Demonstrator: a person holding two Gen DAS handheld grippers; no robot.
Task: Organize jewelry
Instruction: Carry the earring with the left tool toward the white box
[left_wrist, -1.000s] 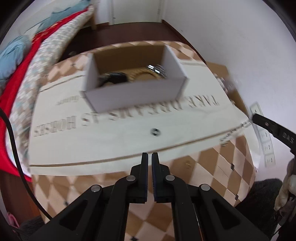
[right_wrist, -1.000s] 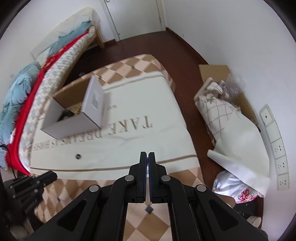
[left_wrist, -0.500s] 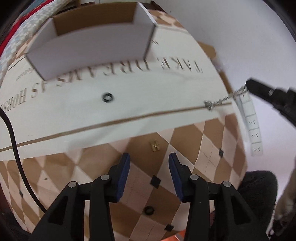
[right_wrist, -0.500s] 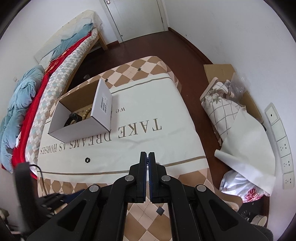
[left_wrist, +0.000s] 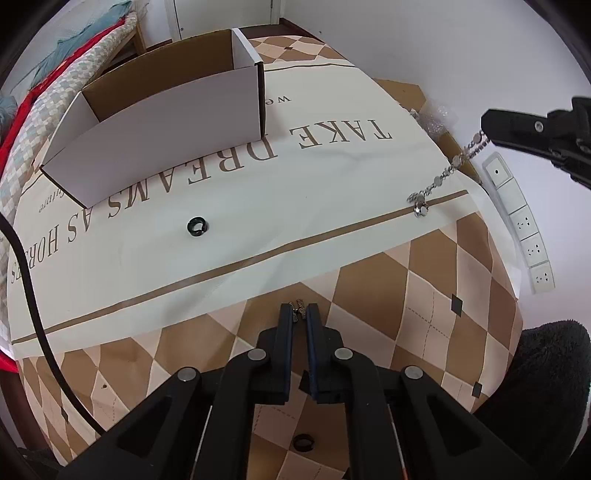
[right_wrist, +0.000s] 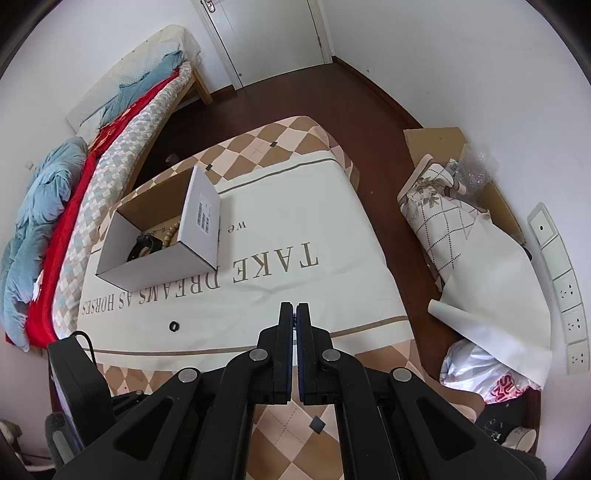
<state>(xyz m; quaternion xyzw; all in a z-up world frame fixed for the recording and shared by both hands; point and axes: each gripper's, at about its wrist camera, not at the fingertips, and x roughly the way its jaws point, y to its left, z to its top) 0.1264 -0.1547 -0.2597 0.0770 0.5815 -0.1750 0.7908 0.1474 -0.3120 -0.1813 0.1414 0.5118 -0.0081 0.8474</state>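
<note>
A: What is held by the left gripper (left_wrist: 299, 314)?

B: A small twisted gold-coloured piece (left_wrist: 297, 309) is clamped at the fingertips, low over the checkered cloth (left_wrist: 417, 295). Whether it is an earring or a clip cannot be told.

A: And the right gripper (right_wrist: 294, 314)?

B: Its fingers are seen pressed together in its own view. From the left wrist view, a silver chain (left_wrist: 445, 171) is pinched at its tip and hangs down, with the lower end over the brown stripe of the cream cloth (left_wrist: 332, 192).

A: Where is the rest of the jewelry found?

B: A black ring (left_wrist: 196, 226) is seen lying on the cream cloth, in front of the white cardboard box (left_wrist: 162, 147) and apart from it. A second dark ring (left_wrist: 303, 441) is seen on the checkered cloth, under the left gripper's body. Inside the box, a string of beige beads (right_wrist: 170, 232) and a black item (right_wrist: 144, 245) are visible from the right wrist view.

A: How is the box placed?

B: It is set open-topped on the cream cloth, beside the printed words.
</note>
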